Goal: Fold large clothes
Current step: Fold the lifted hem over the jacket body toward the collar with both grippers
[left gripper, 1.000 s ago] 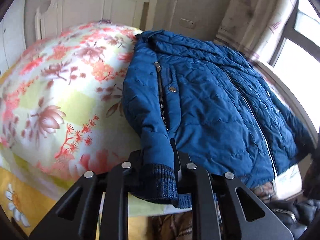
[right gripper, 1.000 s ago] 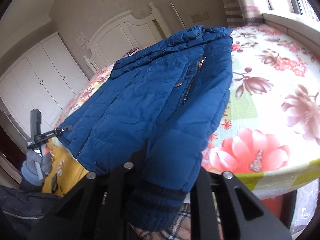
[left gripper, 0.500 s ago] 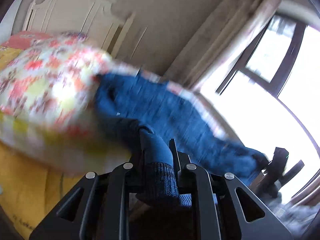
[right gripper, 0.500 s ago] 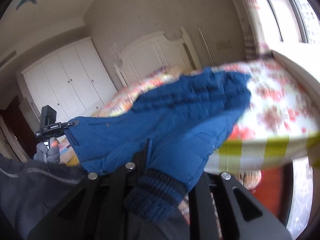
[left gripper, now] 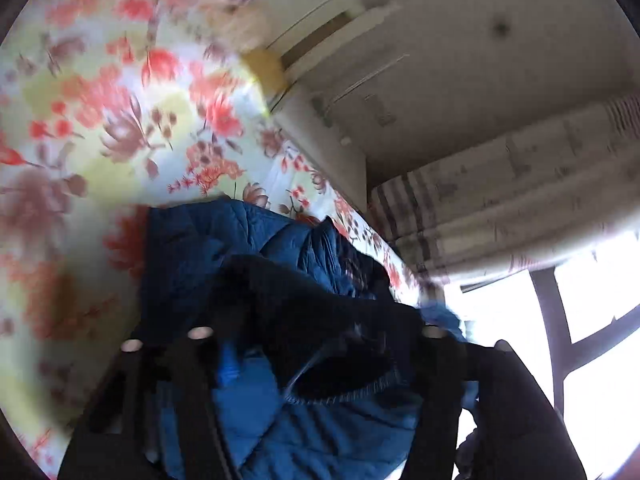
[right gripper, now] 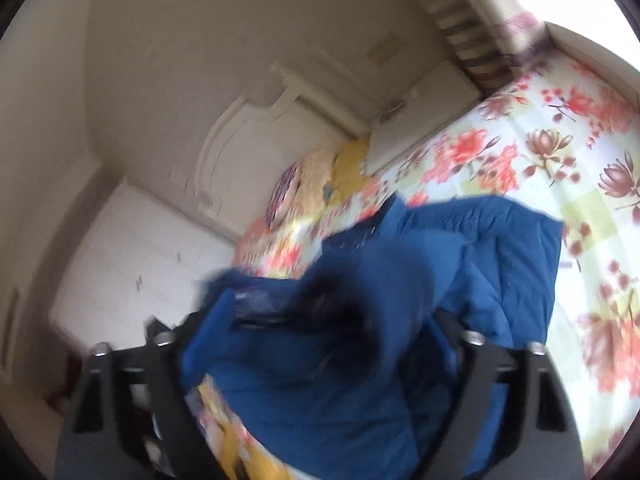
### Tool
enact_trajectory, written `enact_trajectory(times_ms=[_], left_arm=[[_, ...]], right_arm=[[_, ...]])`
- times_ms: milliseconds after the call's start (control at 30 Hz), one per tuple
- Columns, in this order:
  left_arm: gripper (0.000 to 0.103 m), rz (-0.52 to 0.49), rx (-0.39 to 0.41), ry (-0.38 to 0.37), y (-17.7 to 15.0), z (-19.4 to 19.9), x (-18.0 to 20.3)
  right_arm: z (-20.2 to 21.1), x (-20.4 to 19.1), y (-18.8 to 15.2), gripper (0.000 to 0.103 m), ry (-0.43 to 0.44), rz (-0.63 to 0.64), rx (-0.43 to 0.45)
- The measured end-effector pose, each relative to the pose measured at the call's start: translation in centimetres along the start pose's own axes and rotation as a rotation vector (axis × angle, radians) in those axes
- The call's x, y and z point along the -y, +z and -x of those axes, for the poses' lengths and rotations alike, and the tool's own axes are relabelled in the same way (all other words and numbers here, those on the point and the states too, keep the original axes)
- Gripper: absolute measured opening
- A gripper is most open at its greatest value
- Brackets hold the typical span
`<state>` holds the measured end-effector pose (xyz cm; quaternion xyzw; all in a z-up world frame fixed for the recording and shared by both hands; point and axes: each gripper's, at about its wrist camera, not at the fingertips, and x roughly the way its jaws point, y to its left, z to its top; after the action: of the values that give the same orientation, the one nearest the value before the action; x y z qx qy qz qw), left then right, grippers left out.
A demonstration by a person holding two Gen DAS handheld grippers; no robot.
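A blue quilted jacket (left gripper: 248, 240) lies bunched on the flowered bedspread (left gripper: 100, 120). In the left wrist view a dark knitted cuff (left gripper: 332, 360) sits between the fingers of my left gripper (left gripper: 316, 344), whose jaws stand wide apart. In the right wrist view the jacket (right gripper: 500, 248) is heaped over my right gripper (right gripper: 316, 340); a dark cuff (right gripper: 340, 320) lies between its wide-apart fingers. Both views are blurred. The fingertips are hidden under fabric.
A white headboard (right gripper: 256, 148) and pillows (right gripper: 316, 176) are at the bed's far end. A white wardrobe (right gripper: 132, 256) stands at the left. A striped curtain (left gripper: 500, 208) and bright window (left gripper: 580, 320) are at the right. The bedspread (right gripper: 580, 160) spreads to the right.
Both grippers have swung the sleeves up and over onto the jacket body. The jaws, shut on the cuffs before, now stand wide apart with fabric lying loose between them.
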<state>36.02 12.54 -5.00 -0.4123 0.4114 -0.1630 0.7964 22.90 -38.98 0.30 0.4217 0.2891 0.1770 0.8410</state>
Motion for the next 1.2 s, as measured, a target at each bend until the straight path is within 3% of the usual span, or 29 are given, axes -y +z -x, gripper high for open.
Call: enact_trajectory(times_ms=[33,100,233,333,400,500,567,733,800,833,867,900,967,1067,1133,1200], left_arm=[[0.057,0.059,0.012,0.000,1.5,-1.1,-1.2],[0.057,0.078,0.044,-0.020,3.3,-1.6,-2.3],[0.058,-0.081,0.077,0.081,5.5,-1.6,-1.9],[0.059,-0.226,0.016,0.157,5.6,-2.4,-1.7],[0.059,-0.284,-0.075,0.172,5.3,-4.2,-2.2],[0.060,-0.344,-0.145,0.217,4.5,-6.3,-3.0],[0.059,-0.361,-0.184,0.206,4.2,-7.3,-3.2],[0.060,-0.399,-0.223,0.223,3.3,-10.0,-3.3],[0.056,-0.454,-0.197,0.226,2.8,-10.2,-2.9],[0.046,-0.481,-0.164,0.224,2.5,-9.8,-2.6],[0.026,-0.497,-0.138,0.219,2.4,-9.5,-2.3],[0.021,-0.513,-0.105,0.214,2.0,-8.8,-1.8],[0.016,-0.576,-0.017,0.184,0.5,-5.9,0.0],[0.016,-0.643,0.062,0.125,-0.1,-1.4,3.7],[0.016,-0.633,0.064,0.125,2.1,-1.1,6.1],[0.016,-0.613,0.046,0.203,4.8,-3.5,7.8]], right_arm=[[0.0,0.6,0.7,0.088,-0.011,-0.009,0.029],[-0.1,2.1,1.9,0.084,-0.058,0.001,0.062],[-1.7,4.0,2.4,0.083,-0.193,0.141,-0.013],[-3.8,5.6,2.2,0.083,-0.254,0.212,-0.083],[-4.9,6.3,1.8,0.083,-0.254,0.231,-0.124],[-7.2,6.9,1.4,0.083,-0.297,0.276,-0.178],[-7.9,6.9,1.0,0.083,-0.304,0.282,-0.194],[-8.8,7.7,0.3,0.075,-0.290,0.291,-0.212],[-8.5,7.7,0.1,0.064,-0.279,0.304,-0.194],[-8.3,7.5,0.1,0.057,-0.282,0.318,-0.179],[-7.9,7.0,-0.1,0.036,-0.291,0.345,-0.156],[-7.2,6.2,-0.5,0.022,-0.282,0.376,-0.135],[-5.7,3.9,-1.5,0.015,-0.299,0.460,-0.086],[-2.8,-1.4,-2.3,0.014,-0.320,0.617,-0.015],[-2.5,-3.3,0.3,0.014,-0.335,0.622,0.013],[-4.7,-2.6,4.7,0.014,-0.402,0.589,-0.006]])
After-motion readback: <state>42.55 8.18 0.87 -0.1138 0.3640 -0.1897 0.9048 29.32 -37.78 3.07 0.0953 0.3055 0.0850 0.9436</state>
